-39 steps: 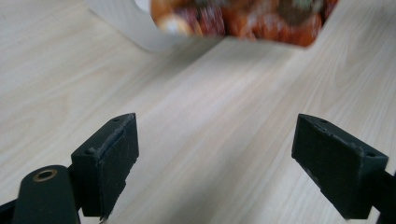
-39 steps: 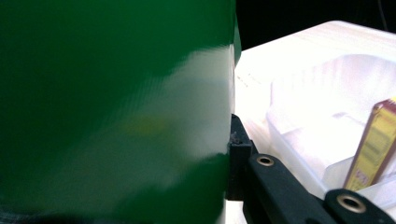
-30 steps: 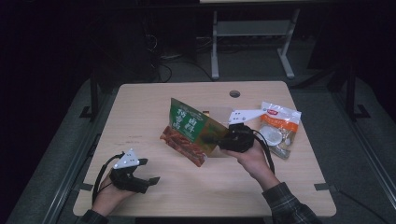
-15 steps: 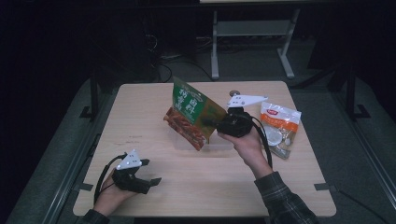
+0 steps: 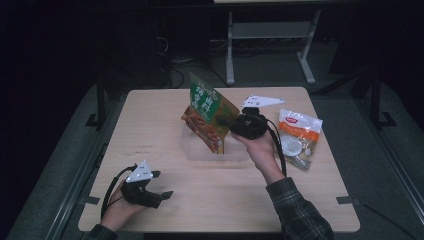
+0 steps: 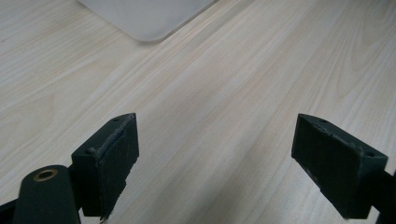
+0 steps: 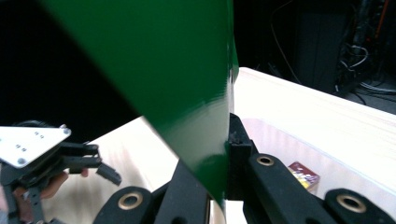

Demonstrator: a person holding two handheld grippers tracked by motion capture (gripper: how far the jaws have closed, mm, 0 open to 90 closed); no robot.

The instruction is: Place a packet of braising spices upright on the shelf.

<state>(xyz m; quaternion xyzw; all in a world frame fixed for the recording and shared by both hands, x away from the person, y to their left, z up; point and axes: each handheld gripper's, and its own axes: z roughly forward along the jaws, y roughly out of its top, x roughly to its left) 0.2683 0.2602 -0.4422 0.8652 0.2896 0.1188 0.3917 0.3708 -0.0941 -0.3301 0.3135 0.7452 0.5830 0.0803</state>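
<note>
Your right gripper (image 5: 234, 126) is clamped on one edge of the green snack bag (image 5: 207, 117), its jaws pressed together on the foil; in the right gripper view the bag (image 7: 187, 93) rises straight from between them. The bag hangs clear of the table (image 5: 150, 125), its long axis tilted, upper end far and left, lower corner over the clear plastic tray (image 5: 192, 150). The tray lies just below and near of the bag, so the coming move looks downward. Your left gripper (image 5: 159, 185), jaws apart and empty, rests at the near-left, well apart from the bag; a second, white-and-orange packet (image 5: 300, 132) lies to the right.
</note>
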